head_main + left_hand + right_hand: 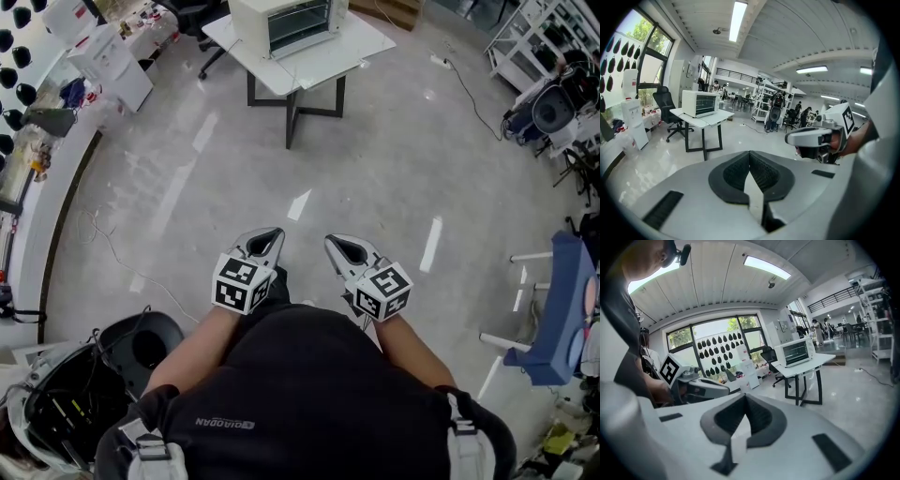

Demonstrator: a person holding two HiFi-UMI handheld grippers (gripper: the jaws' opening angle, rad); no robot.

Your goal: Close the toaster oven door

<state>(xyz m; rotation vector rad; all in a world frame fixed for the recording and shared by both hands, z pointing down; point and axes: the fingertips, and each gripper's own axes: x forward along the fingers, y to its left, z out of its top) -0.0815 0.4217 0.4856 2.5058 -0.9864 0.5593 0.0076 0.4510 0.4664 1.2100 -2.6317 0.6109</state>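
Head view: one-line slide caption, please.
Shut, empty left gripper and right gripper face the toaster oven on a table across the floor.

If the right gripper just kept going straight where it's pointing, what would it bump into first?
Nothing nearby: only open floor lies ahead of the right gripper. It seems aimed left of the table with the toaster oven, toward a white cabinet, though depth is unclear.

Head view: high, steeply down over torso and floor; toaster oven (292,23) far off, top edge. Left gripper view: low, level, toaster oven far left, right gripper (790,138) beside. Right gripper view: likewise, toaster oven far right, left gripper (725,390) beside; headings seemingly parallel.
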